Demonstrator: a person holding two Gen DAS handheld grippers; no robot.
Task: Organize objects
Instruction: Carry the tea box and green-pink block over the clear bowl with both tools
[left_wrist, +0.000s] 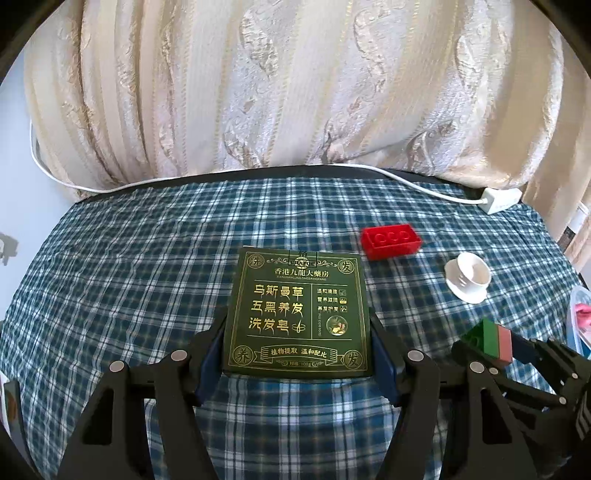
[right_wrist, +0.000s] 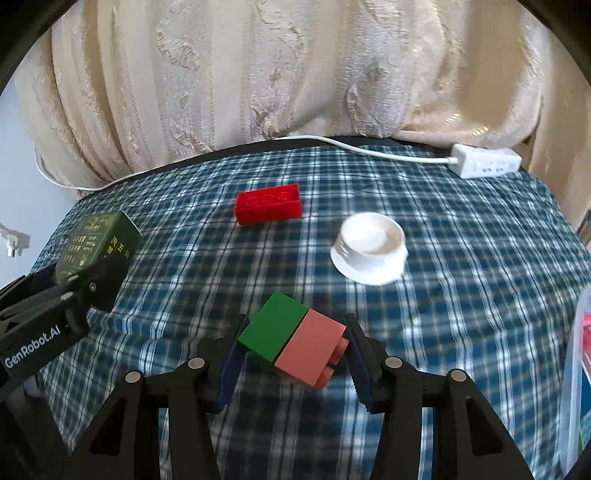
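The dark green box (left_wrist: 297, 314) with gold lettering sits clamped between the blue pads of the left claw (left_wrist: 298, 345), held by its two side edges with its printed face up, above the blue checked cloth (left_wrist: 147, 258) that covers the surface. From the right wrist view the same box (right_wrist: 99, 240) shows at the far left, gripped by the black left claw (right_wrist: 88, 273).

To the right of the box, the right claw (right_wrist: 291, 354) is clamped on a green and pink block pair (right_wrist: 291, 338), the green half nearer the box and the pink half away from it; the blocks are tilted and pressed between the two pads.

Beyond the box and a little to its right, a red brick (left_wrist: 391, 242) lies on the cloth with its studs up. Farther right of the box than the brick stands a white cup on a saucer (left_wrist: 467, 277), apart from the brick. At the far edge of the surface, well to the right of the box, a white power strip (right_wrist: 485, 160) lies with its cable (right_wrist: 332, 142) running left along the foot of a cream curtain (left_wrist: 295, 81).
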